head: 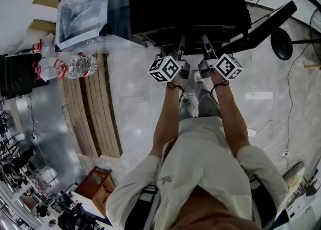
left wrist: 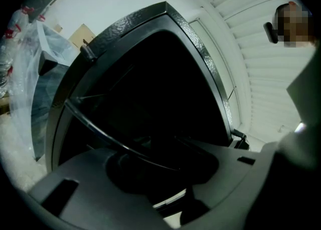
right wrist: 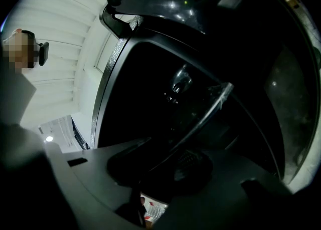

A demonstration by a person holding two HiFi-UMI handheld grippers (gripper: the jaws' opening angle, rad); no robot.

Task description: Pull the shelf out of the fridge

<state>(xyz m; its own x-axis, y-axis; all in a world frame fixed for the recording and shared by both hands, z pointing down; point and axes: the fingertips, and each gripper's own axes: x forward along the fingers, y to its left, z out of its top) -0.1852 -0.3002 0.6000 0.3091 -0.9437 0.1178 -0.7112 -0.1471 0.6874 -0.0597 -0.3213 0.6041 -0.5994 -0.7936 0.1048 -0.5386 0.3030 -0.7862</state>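
Note:
The black fridge stands open in front of me, its inside dark. Both grippers reach side by side into its mouth. The left gripper and the right gripper each carry a marker cube. In the left gripper view, the clear glass shelf runs as a thin edge down into the left gripper, whose jaws are shut on it. In the right gripper view, the shelf slants from upper right into the right gripper, also shut on its front edge. The pads themselves are lost in shadow.
The fridge door swings open to the right. Left of the fridge sit a clear plastic-wrapped box and a water bottle above wooden planks. A brown box stands near my left side. Cables cross the floor at right.

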